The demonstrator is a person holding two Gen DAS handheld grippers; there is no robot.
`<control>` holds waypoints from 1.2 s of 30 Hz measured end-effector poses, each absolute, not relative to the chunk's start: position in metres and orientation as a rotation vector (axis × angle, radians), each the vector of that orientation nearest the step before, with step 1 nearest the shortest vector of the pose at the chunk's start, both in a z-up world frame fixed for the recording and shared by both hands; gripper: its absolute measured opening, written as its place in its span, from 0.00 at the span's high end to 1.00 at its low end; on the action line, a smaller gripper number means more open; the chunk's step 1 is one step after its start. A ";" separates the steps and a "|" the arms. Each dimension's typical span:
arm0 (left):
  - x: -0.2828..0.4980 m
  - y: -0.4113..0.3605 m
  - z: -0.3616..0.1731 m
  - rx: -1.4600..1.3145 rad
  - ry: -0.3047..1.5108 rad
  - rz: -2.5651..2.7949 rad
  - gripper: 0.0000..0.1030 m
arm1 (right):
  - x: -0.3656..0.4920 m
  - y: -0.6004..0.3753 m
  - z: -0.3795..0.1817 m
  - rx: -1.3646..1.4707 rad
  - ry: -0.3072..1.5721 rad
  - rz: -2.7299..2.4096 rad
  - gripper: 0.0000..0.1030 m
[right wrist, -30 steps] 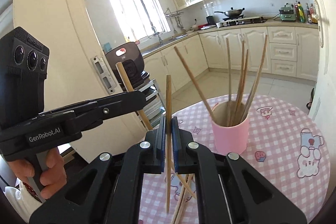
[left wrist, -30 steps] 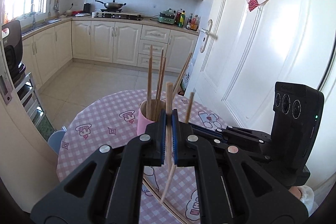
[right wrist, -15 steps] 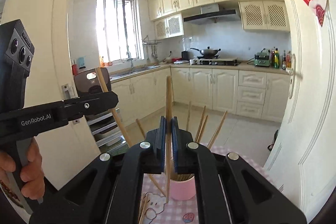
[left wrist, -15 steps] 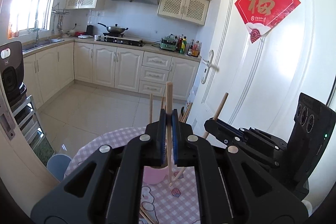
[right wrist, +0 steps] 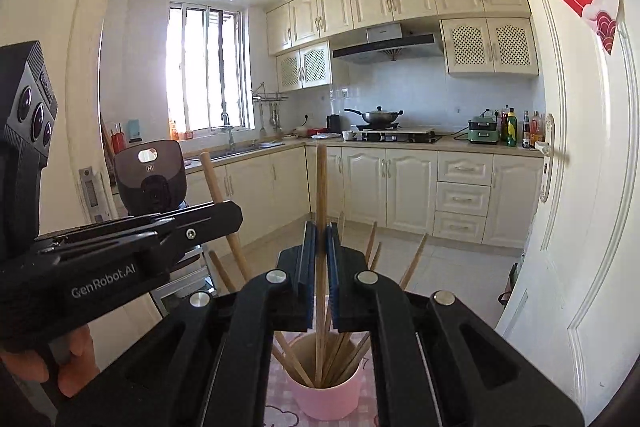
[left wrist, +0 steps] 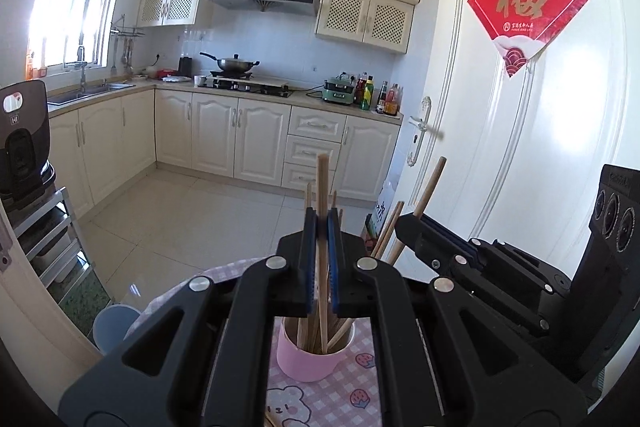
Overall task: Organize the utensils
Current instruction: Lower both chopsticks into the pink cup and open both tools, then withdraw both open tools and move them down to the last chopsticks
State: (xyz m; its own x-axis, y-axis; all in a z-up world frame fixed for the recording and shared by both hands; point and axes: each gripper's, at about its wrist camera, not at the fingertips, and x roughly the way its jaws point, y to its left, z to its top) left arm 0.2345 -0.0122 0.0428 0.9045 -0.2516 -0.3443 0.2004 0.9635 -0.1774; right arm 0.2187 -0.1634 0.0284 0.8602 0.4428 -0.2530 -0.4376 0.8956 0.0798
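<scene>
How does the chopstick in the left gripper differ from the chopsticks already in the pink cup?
The left gripper holds its chopstick nearly upright, clamped mid-length; the chopsticks in the pink cup lean loose against its rim. The held chopstick's top stands higher than theirs in this view. All are plain light wood; its lower end already reaches into the cup.

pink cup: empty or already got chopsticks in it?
Not empty. The pink cup stands upright on the checked tablecloth with several wooden chopsticks leaning inside it, seen in both wrist views.

One pink cup (left wrist: 310,361) on the table; two grippers above it, each clamping one chopstick (left wrist: 322,227); several chopsticks inside, exact count unclear.
</scene>
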 end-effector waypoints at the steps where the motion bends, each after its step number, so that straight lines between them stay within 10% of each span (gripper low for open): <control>1: 0.235 -0.013 0.039 -0.138 0.368 -0.233 0.95 | 0.218 -0.165 0.025 0.025 0.277 0.461 0.96; 18: 0.229 -0.022 0.040 -0.078 0.377 -0.202 0.93 | 0.216 -0.171 0.001 0.040 0.366 0.450 0.96; 21: 0.226 -0.023 0.039 -0.063 0.385 -0.187 0.66 | 0.213 -0.173 0.000 0.045 0.378 0.451 0.95; 22: 0.223 -0.023 0.039 -0.060 0.373 -0.172 0.40 | 0.212 -0.173 0.001 0.052 0.382 0.454 0.95; 36: 0.178 -0.012 0.042 -0.011 0.343 -0.125 0.25 | 0.183 -0.175 0.014 0.076 0.391 0.453 0.76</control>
